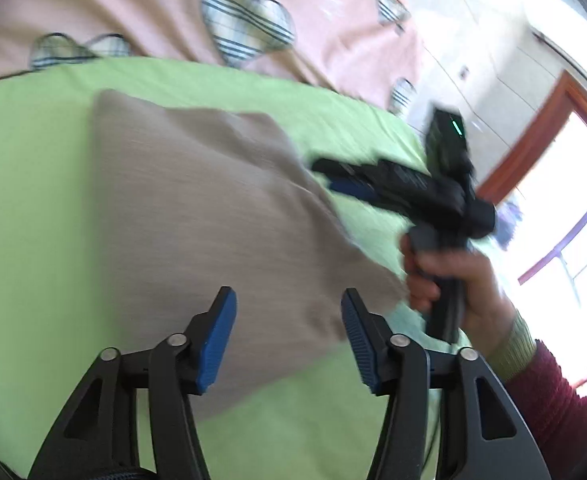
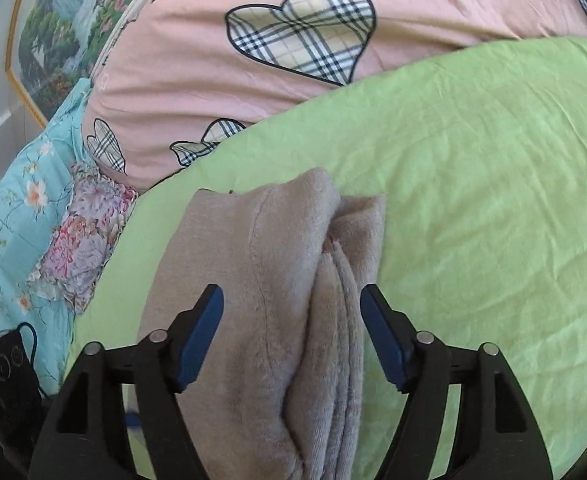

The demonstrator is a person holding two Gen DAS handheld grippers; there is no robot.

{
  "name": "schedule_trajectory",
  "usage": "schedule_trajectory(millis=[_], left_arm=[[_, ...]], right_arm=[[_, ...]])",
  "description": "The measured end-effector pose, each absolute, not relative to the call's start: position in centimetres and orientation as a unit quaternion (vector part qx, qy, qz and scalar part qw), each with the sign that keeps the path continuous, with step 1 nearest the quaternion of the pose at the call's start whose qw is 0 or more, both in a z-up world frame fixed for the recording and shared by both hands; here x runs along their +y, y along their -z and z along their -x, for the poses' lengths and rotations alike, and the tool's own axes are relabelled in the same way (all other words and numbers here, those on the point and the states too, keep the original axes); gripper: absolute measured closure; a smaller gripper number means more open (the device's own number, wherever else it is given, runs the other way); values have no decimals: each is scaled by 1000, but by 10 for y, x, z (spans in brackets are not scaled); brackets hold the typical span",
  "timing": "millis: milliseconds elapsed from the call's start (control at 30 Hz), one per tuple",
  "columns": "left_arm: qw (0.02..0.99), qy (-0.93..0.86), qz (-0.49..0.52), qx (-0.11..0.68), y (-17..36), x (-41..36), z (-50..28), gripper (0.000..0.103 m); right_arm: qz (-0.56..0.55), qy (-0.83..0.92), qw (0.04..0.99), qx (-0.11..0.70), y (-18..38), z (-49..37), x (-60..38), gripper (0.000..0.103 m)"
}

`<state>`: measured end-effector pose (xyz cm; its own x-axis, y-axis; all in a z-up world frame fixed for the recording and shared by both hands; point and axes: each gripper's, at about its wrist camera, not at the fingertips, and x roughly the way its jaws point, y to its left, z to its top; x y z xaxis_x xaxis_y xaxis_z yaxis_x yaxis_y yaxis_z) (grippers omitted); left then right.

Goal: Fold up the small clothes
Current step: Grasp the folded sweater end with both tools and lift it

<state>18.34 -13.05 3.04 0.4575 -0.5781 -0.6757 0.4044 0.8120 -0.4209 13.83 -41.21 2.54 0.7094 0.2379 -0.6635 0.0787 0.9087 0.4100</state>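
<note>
A folded beige fleece garment (image 1: 213, 216) lies on a green sheet (image 1: 25, 200). My left gripper (image 1: 289, 320) is open above its near edge, holding nothing. My right gripper (image 1: 329, 176) shows in the left wrist view, blurred, at the garment's right edge, held by a hand (image 1: 453, 280). In the right wrist view the right gripper (image 2: 291, 320) is open, its blue pads (image 2: 201, 332) either side of the garment's layered folds (image 2: 277, 280).
A pink quilt with plaid hearts (image 2: 301, 32) lies behind the green sheet (image 2: 493, 200). A floral blue cloth (image 2: 21, 216) and a black device with a cable (image 2: 5, 380) are at the left. A window (image 1: 573, 184) is at the right.
</note>
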Motion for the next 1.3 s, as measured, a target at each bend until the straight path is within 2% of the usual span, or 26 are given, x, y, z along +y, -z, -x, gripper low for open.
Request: schedule_trajectory(millis=[133,467,633,733,800,833,867,967,1000,1100,1300], left_arm=[[852,246,129,443,-27,-97,-215,36],[825,227,181,484,18,-71,-251,34],[809,229,213,497,39,-70,-269,15],[804,227,225,501,50,-74,-280,10],[805,232,229,495,53,-79,-285,14],[807,239,223,492,53,-83,-287,30],[803,253,223,491,52,-87,-289,41],[809,253,211,487,43,-93,-287,53],[814,253,201,483,35,-94,-284,57],[830,249,180,467,12,-83,-263,59],[858,231,147,436,-26,-20,-198,59]], right_arm=[[-220,-45,893,389,-16,-130,-413,28],[-236,-57,880,409,-3,-131,-413,25],[-237,-63,873,421,4,-136,-412,25],[-247,-68,869,424,10,-141,-414,25],[-251,-74,866,427,14,-145,-413,26],[-250,-75,864,429,16,-147,-412,31],[-255,-82,860,435,18,-150,-411,45],[-263,-77,856,438,19,-150,-407,61],[-259,-73,861,433,16,-148,-404,63],[-267,-77,866,417,6,-138,-392,67],[-278,-143,863,398,4,-122,-324,67]])
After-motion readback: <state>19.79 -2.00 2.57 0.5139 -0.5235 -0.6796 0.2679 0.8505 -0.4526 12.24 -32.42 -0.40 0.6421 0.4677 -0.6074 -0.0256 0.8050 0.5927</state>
